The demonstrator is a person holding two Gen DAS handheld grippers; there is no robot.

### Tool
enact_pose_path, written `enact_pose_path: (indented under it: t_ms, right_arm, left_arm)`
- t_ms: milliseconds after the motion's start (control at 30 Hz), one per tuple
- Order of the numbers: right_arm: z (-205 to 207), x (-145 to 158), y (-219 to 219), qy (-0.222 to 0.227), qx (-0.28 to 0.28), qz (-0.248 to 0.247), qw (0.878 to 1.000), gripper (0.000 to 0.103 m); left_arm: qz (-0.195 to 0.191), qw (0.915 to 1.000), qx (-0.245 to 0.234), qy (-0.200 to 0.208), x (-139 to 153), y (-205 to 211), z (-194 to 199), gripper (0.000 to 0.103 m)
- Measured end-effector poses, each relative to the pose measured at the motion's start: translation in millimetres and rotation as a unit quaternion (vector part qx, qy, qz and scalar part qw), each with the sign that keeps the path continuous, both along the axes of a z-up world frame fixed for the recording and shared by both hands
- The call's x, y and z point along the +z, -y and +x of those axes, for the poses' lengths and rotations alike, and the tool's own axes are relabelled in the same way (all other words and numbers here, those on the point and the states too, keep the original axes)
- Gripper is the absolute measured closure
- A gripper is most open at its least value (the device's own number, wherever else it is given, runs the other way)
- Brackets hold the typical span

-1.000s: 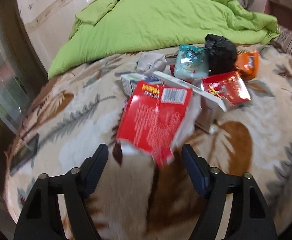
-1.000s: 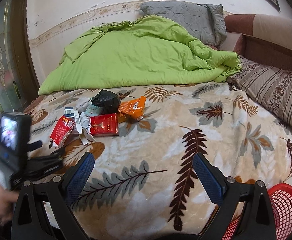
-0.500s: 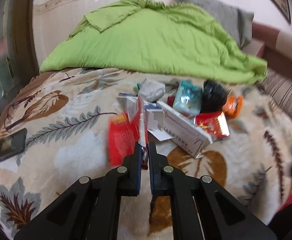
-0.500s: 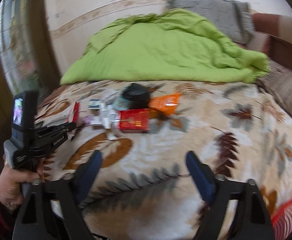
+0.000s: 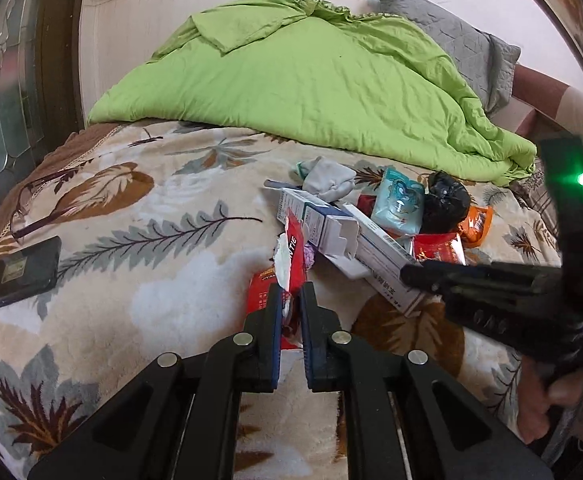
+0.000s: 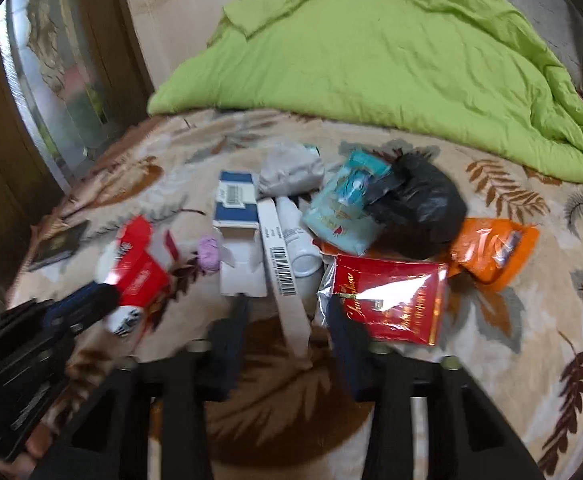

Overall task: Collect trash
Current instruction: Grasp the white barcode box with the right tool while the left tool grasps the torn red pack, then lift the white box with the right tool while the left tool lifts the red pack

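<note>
Starting at the left: a dark phone (image 5: 13, 270) lies flat on the leaf-print blanket (image 5: 151, 288) around 9 o'clock in the left wrist view, well apart from the trash. The left gripper (image 5: 291, 300) is clamped tight on the red carton (image 5: 293, 248), which now stands edge-on between the pads at dead centre; a second ago those jaws were wide open with the carton lying flat ahead of them.

Just right of that sits the pile: a white and blue box (image 6: 237, 236), a long white box (image 6: 285, 280), a grey wad (image 6: 291, 168) at 12 o'clock, a teal packet (image 6: 345, 208), a black bag (image 6: 419, 208), a red foil pouch (image 6: 391, 296) and an orange wrapper (image 6: 491, 248) out toward 3 o'clock. The green duvet (image 5: 311, 80) is heaped behind.

The right gripper (image 6: 287, 320) has swung in from the bare blanket to the pile. Its jaws have just been closing, with the long white box's near end between them, though blur hides whether the pads actually touch it.
</note>
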State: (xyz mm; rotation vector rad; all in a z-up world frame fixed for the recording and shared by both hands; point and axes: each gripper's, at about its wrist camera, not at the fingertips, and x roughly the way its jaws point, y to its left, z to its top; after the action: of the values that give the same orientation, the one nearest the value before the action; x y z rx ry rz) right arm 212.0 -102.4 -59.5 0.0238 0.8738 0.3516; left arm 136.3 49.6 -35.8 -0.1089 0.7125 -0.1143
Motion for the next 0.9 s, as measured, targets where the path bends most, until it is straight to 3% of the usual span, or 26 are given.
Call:
enact_pose_path:
  t_ms: [100, 133, 200, 400, 433, 500, 700, 767, 900]
  right_arm:
    - [-1, -6, -6, 0.006, 0.005, -0.016, 1.0, 0.083]
    - [-5, -3, -8, 0.015, 0.012, -0.02, 1.0, 0.088]
    - [-12, 3, -4, 0.026, 0.01, -0.012, 1.0, 0.089]
    - [-40, 20, 19, 0.051, -0.013, 0.017, 0.998, 0.089]
    - [-45, 24, 24, 0.058, -0.018, 0.022, 0.998, 0.089]
    - [-53, 30, 36, 0.066, -0.033, 0.04, 0.996, 0.089]
    - [-67, 38, 61, 0.063, -0.056, 0.084, 0.993, 0.089]
    - [-70, 37, 64, 0.061, -0.057, 0.086, 0.993, 0.089]
    - [-75, 36, 61, 0.062, -0.05, 0.08, 0.994, 0.089]
  left_arm:
    - [-0.008, 0.9999, 0.009, -0.003, -1, -6, 3, 0.086]
    - [-0.012, 0.9998, 0.016, -0.005, -2, -8, 3, 0.075]
    - [-0.026, 0.9991, 0.031, -0.012, -3, -14, 5, 0.063]
    - [-0.048, 0.9983, 0.025, -0.022, -7, -17, 8, 0.063]
    - [-0.054, 0.9982, 0.015, -0.022, -6, -15, 7, 0.058]
    - [-0.044, 0.9986, 0.002, -0.027, -7, -7, 6, 0.051]
    - [-0.007, 0.9985, -0.02, -0.05, -19, 14, 11, 0.047]
    - [0.004, 0.9983, -0.016, -0.057, -23, 17, 13, 0.039]
    - [0.027, 0.997, -0.013, -0.071, -32, 25, 20, 0.038]
